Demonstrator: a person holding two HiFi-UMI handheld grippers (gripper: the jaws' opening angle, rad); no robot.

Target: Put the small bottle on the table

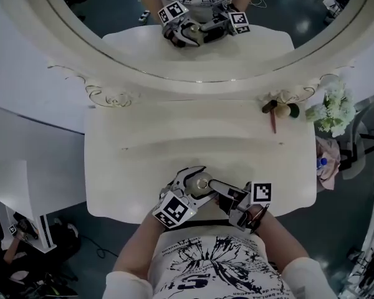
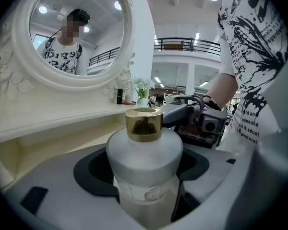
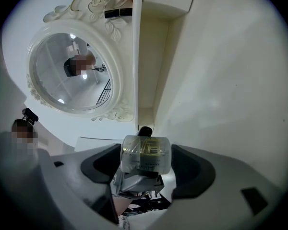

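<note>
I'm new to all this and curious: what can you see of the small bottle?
The small bottle has a frosted white shoulder, clearer glass lower down and a shiny gold collar. It stands upright, clamped between the left hand-held gripper's jaws, above the cream table's front edge. The right hand-held gripper, close behind, grips a clear cap.

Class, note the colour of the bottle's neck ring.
Shiny gold. The ring on the bottle shows best in the left gripper view.

Frosted bottle (image 2: 144, 152), gold neck, upright in L tongs (image 2: 144, 176); clear cap (image 3: 146, 154) in R tongs (image 3: 147, 169).
</note>
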